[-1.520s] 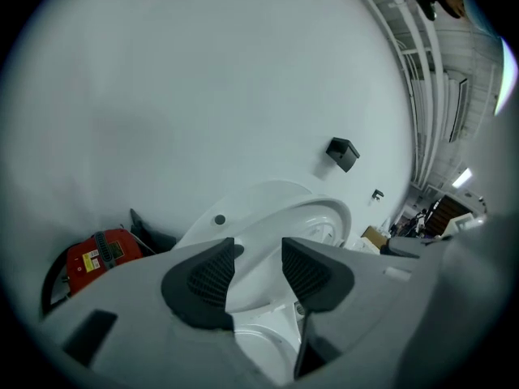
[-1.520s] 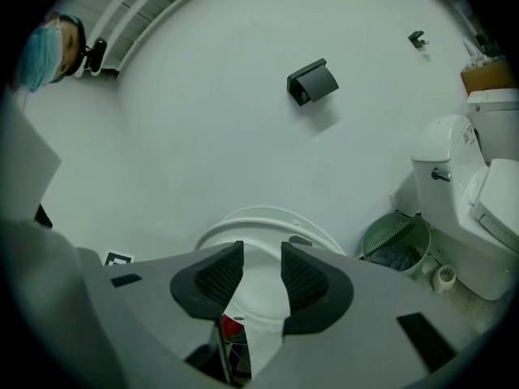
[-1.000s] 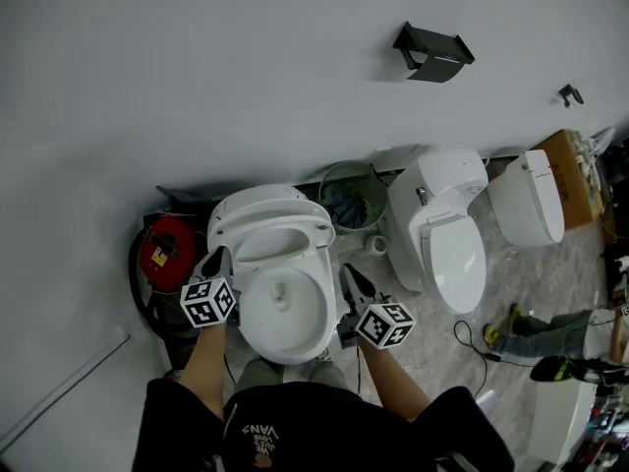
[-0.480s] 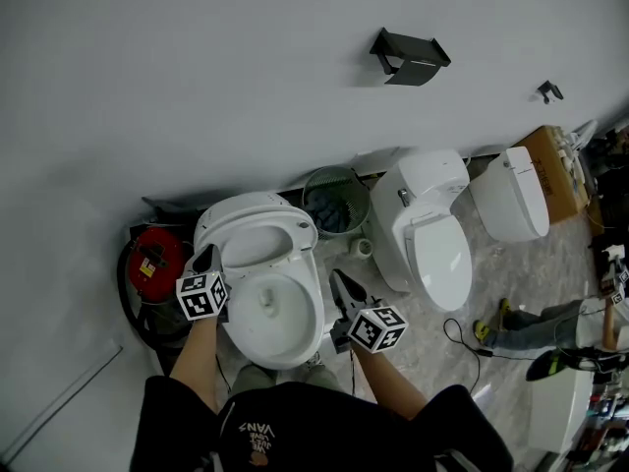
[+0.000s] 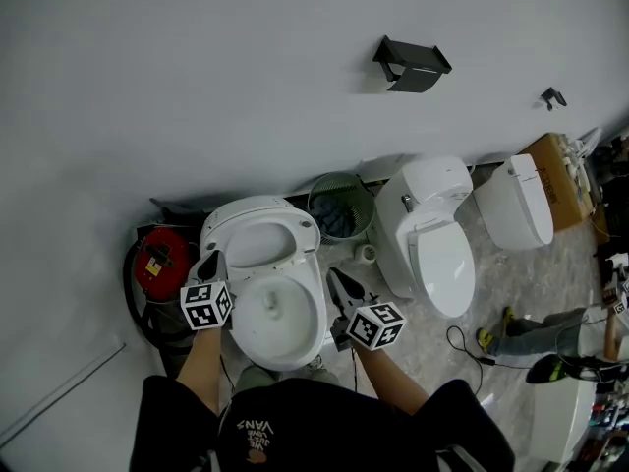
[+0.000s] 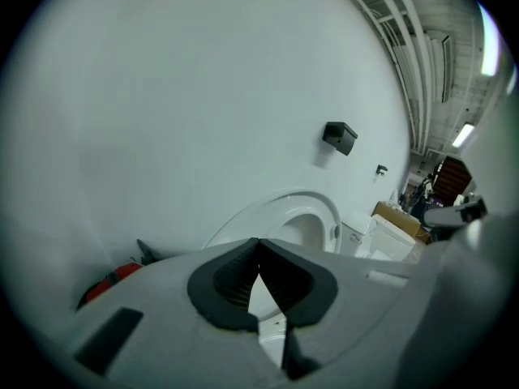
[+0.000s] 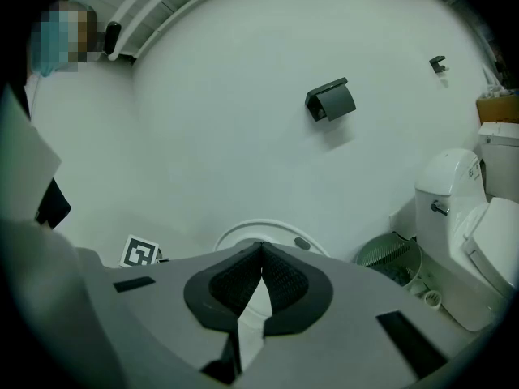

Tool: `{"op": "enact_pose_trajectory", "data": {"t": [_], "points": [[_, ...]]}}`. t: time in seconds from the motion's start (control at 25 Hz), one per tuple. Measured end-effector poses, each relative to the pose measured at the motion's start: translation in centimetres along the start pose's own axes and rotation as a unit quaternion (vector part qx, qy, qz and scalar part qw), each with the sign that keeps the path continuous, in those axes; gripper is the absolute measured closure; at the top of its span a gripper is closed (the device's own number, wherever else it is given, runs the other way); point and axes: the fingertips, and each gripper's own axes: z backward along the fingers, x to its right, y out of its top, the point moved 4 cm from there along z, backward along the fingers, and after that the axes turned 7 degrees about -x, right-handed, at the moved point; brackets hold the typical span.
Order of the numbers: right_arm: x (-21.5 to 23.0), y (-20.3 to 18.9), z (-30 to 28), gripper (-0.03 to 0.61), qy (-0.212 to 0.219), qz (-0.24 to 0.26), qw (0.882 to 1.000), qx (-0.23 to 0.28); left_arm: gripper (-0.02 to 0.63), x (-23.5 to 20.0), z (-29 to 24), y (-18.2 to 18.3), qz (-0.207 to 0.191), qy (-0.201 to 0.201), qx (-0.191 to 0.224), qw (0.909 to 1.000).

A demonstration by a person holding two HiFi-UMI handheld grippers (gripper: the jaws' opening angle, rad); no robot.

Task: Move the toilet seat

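Observation:
In the head view a white toilet stands below me, its bowl (image 5: 280, 313) uncovered. The toilet seat (image 5: 260, 236) leans back toward the wall. My left gripper (image 5: 209, 262) is shut and empty at the seat's left edge; I cannot tell whether it touches. My right gripper (image 5: 337, 281) is shut and empty just right of the bowl rim. The left gripper view shows the shut left gripper (image 6: 258, 243) in front of the raised seat (image 6: 312, 213). In the right gripper view the shut right gripper (image 7: 261, 246) covers most of the seat (image 7: 272, 230).
A red appliance (image 5: 162, 259) sits left of the toilet. A green wire bin (image 5: 341, 205) and a small cup (image 5: 366, 254) stand to its right, then two more white toilets (image 5: 437, 234) (image 5: 521, 205). A black holder (image 5: 411, 64) hangs on the wall.
The seat ring has tipped further back toward the wall. My left gripper rose slightly beside it. The right gripper stayed by the bowl.

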Motion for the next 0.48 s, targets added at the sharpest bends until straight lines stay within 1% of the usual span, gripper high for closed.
{"op": "enact_pose_trajectory", "data": {"t": [0.24,0.48], "points": [[-0.6,0.5,0.0,0.578,0.019,0.019,1.0,-0.003,0.614,1.8,3.8,0.4,-0.008,-0.014,0.016,0.9997],[-1.5,0.8,0.8,0.578,0.039,0.029,0.999,0.001,0.614,3.7,8.0,1.4,-0.035,-0.005,0.043,0.9984]]}}
